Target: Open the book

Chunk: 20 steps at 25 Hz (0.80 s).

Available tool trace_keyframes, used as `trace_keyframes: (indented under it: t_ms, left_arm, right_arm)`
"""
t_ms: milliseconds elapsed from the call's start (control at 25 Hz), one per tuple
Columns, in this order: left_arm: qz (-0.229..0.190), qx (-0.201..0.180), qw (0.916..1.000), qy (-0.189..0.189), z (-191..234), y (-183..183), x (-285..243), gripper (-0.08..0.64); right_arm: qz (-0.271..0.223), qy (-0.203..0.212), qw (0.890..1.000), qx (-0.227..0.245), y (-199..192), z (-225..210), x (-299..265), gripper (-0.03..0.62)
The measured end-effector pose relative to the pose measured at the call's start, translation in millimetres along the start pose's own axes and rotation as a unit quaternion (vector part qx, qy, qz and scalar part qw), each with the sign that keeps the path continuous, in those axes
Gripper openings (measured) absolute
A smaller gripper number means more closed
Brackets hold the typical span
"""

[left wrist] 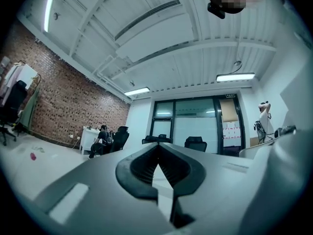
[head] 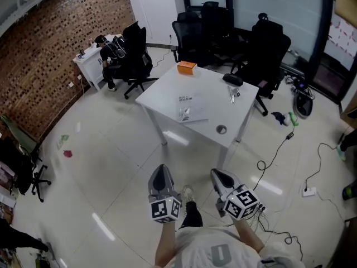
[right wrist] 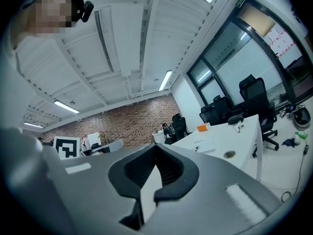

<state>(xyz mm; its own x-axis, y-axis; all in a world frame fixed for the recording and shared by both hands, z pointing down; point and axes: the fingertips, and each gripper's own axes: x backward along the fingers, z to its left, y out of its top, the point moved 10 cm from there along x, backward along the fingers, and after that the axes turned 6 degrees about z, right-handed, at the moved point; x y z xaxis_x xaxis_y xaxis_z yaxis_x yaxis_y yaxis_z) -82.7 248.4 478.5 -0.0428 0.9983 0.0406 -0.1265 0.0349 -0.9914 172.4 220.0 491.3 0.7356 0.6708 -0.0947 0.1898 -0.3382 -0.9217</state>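
Observation:
A white book (head: 191, 108) lies closed and flat near the middle of the white table (head: 167, 88); the right gripper view shows the same book (right wrist: 204, 142) far off on the tabletop. My left gripper (head: 161, 177) and right gripper (head: 222, 179) hang side by side over the floor, well short of the table's near corner. Both point towards the table. Each one is shut with nothing between its jaws. The left gripper (left wrist: 157, 156) looks level across the room, and its view does not catch the book.
On the table sit an orange box (head: 186, 67), a black object (head: 232, 79), a small metal tool (head: 232, 94) and a round cable hole (head: 221, 129). Black office chairs (head: 262, 54) crowd the far side. A person sits at a small white desk (head: 89, 60). Cables (head: 279, 149) trail over the floor at right.

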Motion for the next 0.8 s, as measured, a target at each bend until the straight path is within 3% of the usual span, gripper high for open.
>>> trace_keyframes:
  t_ms: [240, 440, 640, 800]
  left_arm:
    - [-0.007, 0.003, 0.9991, -0.041, 15, -10, -96, 0.009]
    - [0.014, -0.003, 0.9969, -0.077, 37, 1, -184, 0.009]
    - [0.004, -0.009, 0.9952, -0.098, 68, 3, -263, 0.009]
    - [0.023, -0.01, 0.9935, -0.111, 86, -2, -315, 0.009]
  right_arm:
    - [0.007, -0.019, 1.0, 0.01, 24, -46, -86, 0.003]
    - [0.0, -0.035, 0.999, 0.008, 58, -73, -164, 0.003]
    - [-0.011, -0.047, 0.999, 0.005, 79, -105, -237, 0.004]
    - [-0.005, -0.065, 0.998, -0.013, 82, -127, -280, 0.003]
